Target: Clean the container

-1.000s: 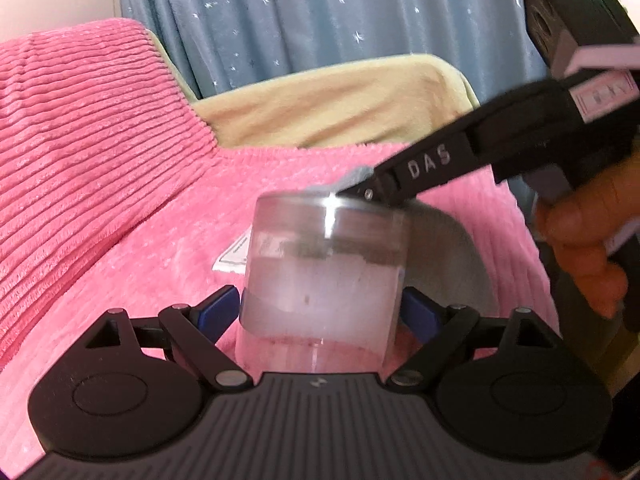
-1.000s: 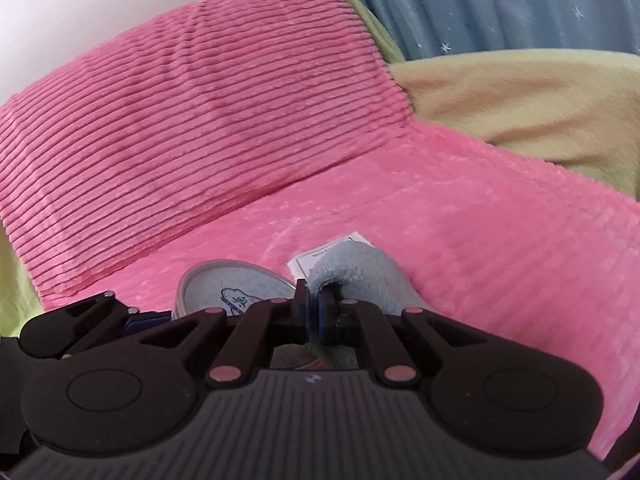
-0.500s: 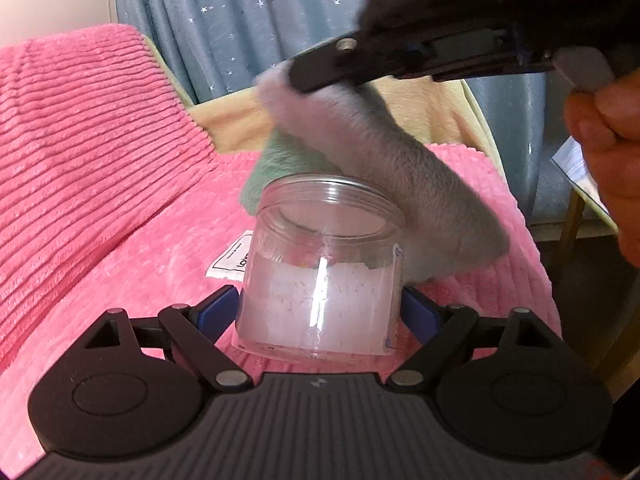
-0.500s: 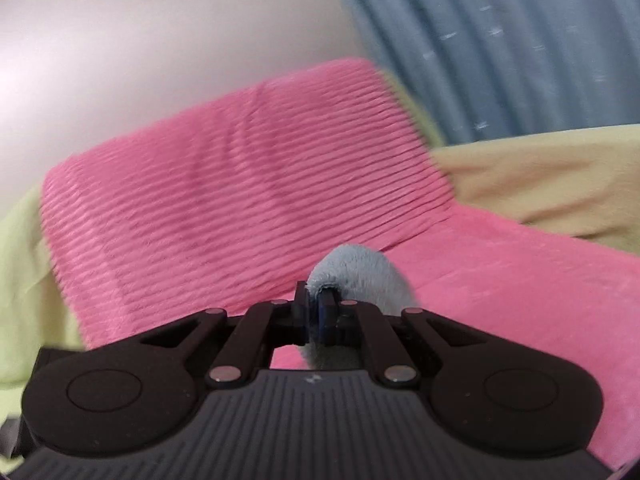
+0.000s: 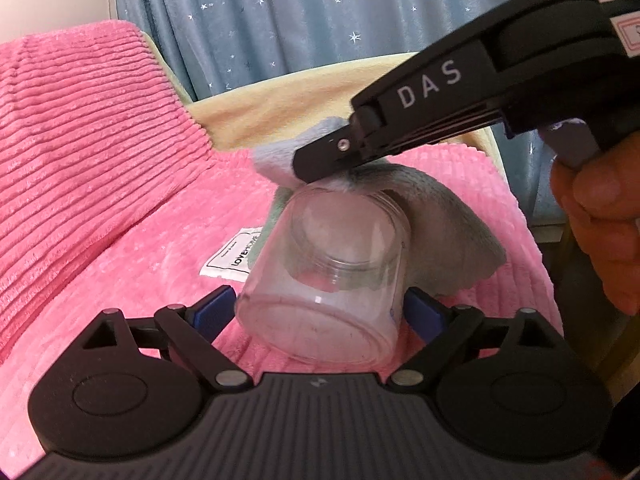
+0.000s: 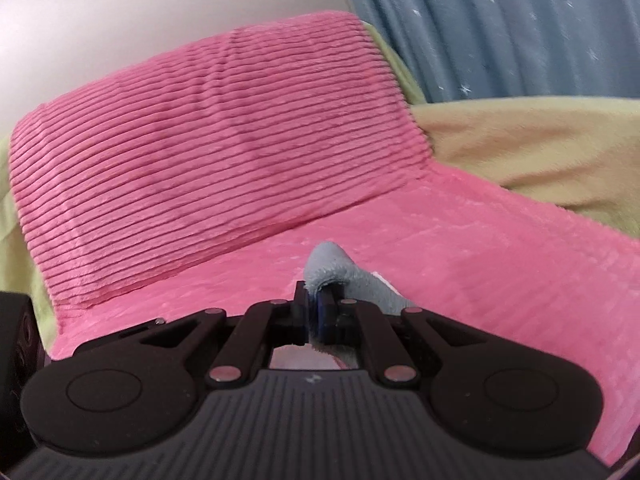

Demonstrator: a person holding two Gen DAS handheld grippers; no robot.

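Container (image 5: 328,280): one clear plastic jar, tilted with its open mouth facing away and upward, held above the pink blanket (image 5: 120,200). The left gripper (image 5: 320,314) pinches it near its base, one blue pad (image 5: 212,312) against each side wall. Its lower wall is cloudy; whether that is residue or reflection cannot be told.

Cloth (image 5: 440,220): one grey plush cloth, draped over the far rim of the jar and hanging down behind it; its lower edge is hidden by the jar. The right gripper (image 5: 316,162), lettered "DAS", has its claw pressed together on a fold of the cloth just above the jar mouth. In the right wrist view, the right gripper (image 6: 316,308) shows the same fold (image 6: 332,268) bulging beyond its tips, while the jar is hidden beneath the gripper body.

One right hand (image 5: 600,220), cut off at the frame edge. One white label (image 5: 234,260) lies on the blanket, partly covered by the jar. Farther back: one ribbed pink cushion (image 6: 216,132), one yellow cover (image 6: 540,144), one blue star-print curtain (image 5: 300,12).
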